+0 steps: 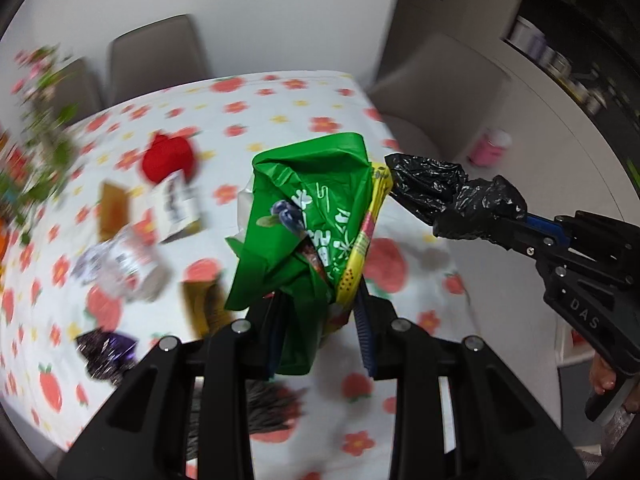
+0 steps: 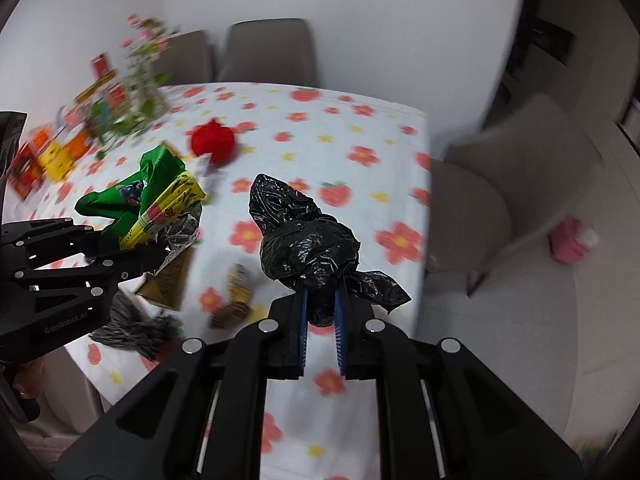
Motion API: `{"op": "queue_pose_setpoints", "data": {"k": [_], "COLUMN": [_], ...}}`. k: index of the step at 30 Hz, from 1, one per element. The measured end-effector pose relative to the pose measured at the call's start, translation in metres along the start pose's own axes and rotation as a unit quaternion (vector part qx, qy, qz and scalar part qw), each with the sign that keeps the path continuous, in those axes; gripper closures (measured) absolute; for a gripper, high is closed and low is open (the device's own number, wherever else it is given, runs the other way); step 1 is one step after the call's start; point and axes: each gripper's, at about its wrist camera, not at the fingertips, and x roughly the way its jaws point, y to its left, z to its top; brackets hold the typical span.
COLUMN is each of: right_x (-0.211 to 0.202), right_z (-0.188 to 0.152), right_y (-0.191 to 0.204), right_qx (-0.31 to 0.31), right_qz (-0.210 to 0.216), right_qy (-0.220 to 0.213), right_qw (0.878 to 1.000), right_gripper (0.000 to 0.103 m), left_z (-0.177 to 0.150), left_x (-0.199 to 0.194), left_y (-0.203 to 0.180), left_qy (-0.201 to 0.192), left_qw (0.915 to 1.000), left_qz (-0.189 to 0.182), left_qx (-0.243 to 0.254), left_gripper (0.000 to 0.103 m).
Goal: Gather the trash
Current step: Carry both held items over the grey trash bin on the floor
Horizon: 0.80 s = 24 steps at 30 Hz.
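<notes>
Our left tongs (image 1: 320,304) clamp green wrappers (image 1: 308,216); our right tongs (image 2: 320,320) pinch a black bag (image 2: 304,240) above the surface (image 2: 320,140).

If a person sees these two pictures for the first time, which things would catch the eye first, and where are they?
First, the crumpled green wrapper with a yellow wrapper beside it, both clamped in the left gripper above the flowered tablecloth. Next, the bunched black plastic bag pinched in the right gripper, held close beside the wrappers. Behind them, a bright red object lies on the table; it is too blurred to name.
</notes>
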Motion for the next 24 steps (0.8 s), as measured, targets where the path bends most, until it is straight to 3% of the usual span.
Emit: {"op": "queue_pose_setpoints", "data": {"k": [7, 12, 18, 24], "right_x": [-0.037, -0.054, -0.045, -0.003], "right_z": [-0.064, -0.109, -0.155, -0.204], "right_y": [-0.088, -0.149, -0.229, -0.3], "right_qx": [0.114, 0.166, 0.187, 0.181], "right_qz": [-0.086, -0.119, -0.101, -0.074], "right_qy": [0.011, 0.025, 0.049, 0.081], "right_qw": [0.99, 0.979, 0.976, 0.977], "right_gripper": [0.093, 0.093, 0.093, 0.093], "left_z": [0.008, 0.002, -0.015, -0.04], "left_x": [0.032, 0.059, 0.11, 0.186], "left_y": [-0.101, -0.186, -0.271, -0.336], "left_qy": [0.023, 0.044, 0.077, 0.11], "left_qw": [0.9912, 0.9811, 0.9775, 0.9804], "left_qz": [-0.073, -0.103, -0.097, -0.084], "left_qx": [0.108, 0.157, 0.171, 0.14], "left_gripper": [0.072, 0.072, 0.072, 0.072]}}
